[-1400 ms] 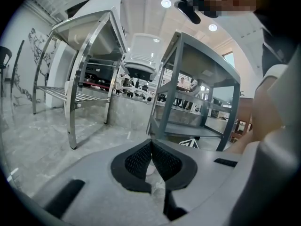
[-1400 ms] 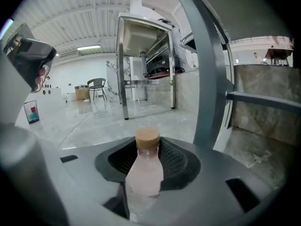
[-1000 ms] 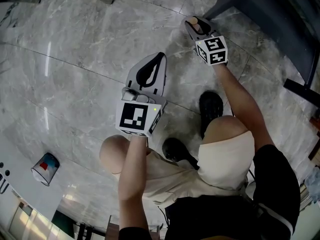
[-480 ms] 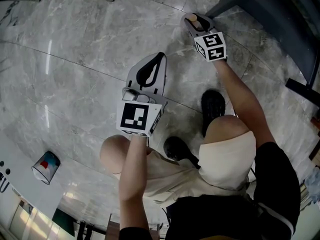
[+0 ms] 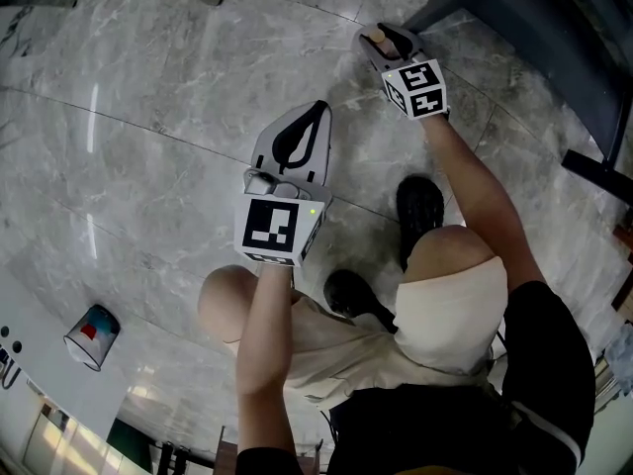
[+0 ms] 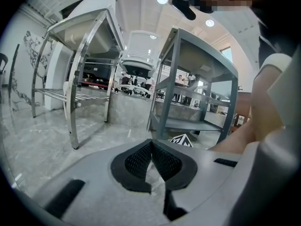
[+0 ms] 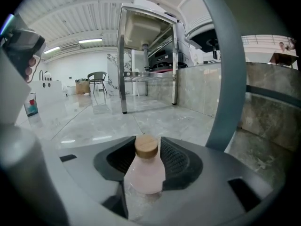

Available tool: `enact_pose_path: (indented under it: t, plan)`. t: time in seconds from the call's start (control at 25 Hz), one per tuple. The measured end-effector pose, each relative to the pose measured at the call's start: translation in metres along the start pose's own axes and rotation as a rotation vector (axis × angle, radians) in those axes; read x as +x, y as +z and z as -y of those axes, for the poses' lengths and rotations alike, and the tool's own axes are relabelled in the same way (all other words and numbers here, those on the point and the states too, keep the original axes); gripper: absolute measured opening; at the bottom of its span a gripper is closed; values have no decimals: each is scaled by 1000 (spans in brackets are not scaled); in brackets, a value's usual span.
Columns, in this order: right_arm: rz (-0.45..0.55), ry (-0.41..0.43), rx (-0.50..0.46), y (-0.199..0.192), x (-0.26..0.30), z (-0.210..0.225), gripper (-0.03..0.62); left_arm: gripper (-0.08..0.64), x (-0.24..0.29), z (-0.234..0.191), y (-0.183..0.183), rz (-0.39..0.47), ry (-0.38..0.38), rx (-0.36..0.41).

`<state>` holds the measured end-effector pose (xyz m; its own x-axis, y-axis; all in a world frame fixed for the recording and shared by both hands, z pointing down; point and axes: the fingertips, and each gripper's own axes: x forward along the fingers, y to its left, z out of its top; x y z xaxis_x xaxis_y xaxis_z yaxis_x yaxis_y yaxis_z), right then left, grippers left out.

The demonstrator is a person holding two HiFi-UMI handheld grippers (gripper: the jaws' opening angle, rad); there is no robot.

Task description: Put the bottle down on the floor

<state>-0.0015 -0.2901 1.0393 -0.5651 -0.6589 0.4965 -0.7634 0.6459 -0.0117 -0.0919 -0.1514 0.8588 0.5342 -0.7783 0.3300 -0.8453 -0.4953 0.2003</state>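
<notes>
A small pale pink bottle (image 7: 145,172) with a round wooden cap (image 5: 375,37) stands upright on the grey marble floor (image 5: 178,97), between the jaws of my right gripper (image 7: 147,149). Those jaws are opening, and slim gaps show beside the cap. In the head view the right gripper (image 5: 384,40) reaches far forward, low to the floor, close to a grey table leg (image 5: 442,6). My left gripper (image 5: 317,109) hovers mid-frame above the floor, its black pads (image 6: 141,157) meeting at the tip with nothing in them.
A grey metal table frame (image 5: 554,28) stands at the upper right, its leg (image 7: 230,79) just beside the bottle. Steel tables (image 6: 80,69) stand farther off. A small cup (image 5: 88,335) sits at the lower left. The person's shoes (image 5: 418,211) are behind the grippers.
The right gripper has shifted slightly up and left with the bottle at its tip. The left gripper has barely moved.
</notes>
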Motion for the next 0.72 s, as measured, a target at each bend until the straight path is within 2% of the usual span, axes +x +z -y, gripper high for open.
enact_pose_path:
  t: [0.32, 0.72]
  plan:
    - [11, 5, -4, 9, -15, 2, 181, 18, 6, 12, 8, 13, -37, 26]
    - [89, -12, -30, 72, -60, 1, 170, 18, 9, 6, 19, 43, -36, 16]
